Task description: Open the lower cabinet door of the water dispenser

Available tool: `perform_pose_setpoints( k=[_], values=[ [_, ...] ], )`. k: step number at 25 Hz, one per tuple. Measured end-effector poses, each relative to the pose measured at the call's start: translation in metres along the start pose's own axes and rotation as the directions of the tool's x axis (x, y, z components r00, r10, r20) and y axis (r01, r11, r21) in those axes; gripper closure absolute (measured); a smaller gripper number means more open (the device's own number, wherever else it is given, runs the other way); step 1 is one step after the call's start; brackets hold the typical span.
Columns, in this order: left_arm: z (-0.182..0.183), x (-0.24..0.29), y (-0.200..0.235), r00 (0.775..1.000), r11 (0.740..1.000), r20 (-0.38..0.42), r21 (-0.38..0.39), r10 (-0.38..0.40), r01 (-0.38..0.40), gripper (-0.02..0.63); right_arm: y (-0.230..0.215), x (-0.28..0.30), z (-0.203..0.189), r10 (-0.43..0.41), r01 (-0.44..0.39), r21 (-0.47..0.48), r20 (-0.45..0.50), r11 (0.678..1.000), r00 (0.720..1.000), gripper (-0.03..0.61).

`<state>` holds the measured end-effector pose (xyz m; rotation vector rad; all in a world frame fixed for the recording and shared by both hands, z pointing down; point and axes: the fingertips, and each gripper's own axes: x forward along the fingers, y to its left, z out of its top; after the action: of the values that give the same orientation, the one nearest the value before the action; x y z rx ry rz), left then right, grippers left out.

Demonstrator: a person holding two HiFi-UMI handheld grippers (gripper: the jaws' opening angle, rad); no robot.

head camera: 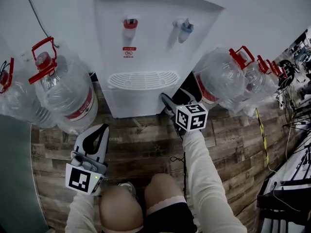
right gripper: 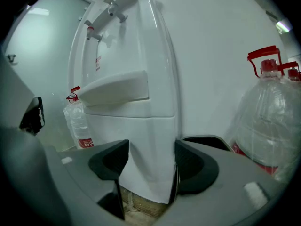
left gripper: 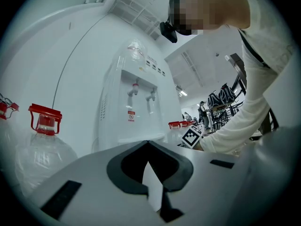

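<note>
- The person's bare knees [head camera: 165, 191] fill the bottom centre of the head view, above the brown wood-plank floor [head camera: 146, 140].
- The left gripper [head camera: 101, 129], grey with a black-and-white marker cube, hangs at the lower left over the floor, well apart from the cabinet. Its own view shows what the head view cannot: the left gripper [left gripper: 148, 145] has its black fingers pressed tip to tip, with nothing between them.
- A cream sleeve [head camera: 209, 174] leads up to the right gripper [head camera: 176, 100], at the machine's lower right corner.
- In the right gripper view, the right gripper [right gripper: 148, 161] has its fingers a moderate way apart, clamped on the right edge of the white lower cabinet door [right gripper: 148, 140]. Floor shows beneath the door's bottom edge. From above this door [head camera: 138, 103] is only a narrow foreshortened strip.
- The tall white water dispenser [head camera: 146, 57] stands at the upper centre, with its slotted drip tray [head camera: 143, 79], red tap [head camera: 129, 25] and blue tap [head camera: 184, 28].
- Clear plastic water bottles with red caps flank it, left [head camera: 63, 86] and right [head camera: 221, 76].
</note>
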<state>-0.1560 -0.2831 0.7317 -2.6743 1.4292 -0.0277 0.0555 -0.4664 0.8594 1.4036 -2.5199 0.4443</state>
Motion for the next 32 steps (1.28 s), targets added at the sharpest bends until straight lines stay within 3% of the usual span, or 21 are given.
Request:
perform_pose_setpoints(
  k=[14,23,32],
  values=[
    [0.004,-0.003,-0.015,1.000,1.000,-0.015,-0.014,0.008,-0.008,0.612,0.016,-0.032,-0.013,-0.001,0.001,0.015,0.021,1.000,1.000,0.281],
    [0.031,-0.007,-0.040,0.998,0.999,0.048,0.037,-0.029,0.027,0.612,0.043,-0.073,-0.030,0.032,-0.033,0.029,0.030,0.999,0.999,0.293],
    [0.039,-0.020,-0.056,0.999,0.998,0.031,0.063,-0.017,0.015,0.612,0.075,-0.107,-0.047,0.052,-0.053,0.028,0.040,0.998,0.998,0.318]
  ],
)
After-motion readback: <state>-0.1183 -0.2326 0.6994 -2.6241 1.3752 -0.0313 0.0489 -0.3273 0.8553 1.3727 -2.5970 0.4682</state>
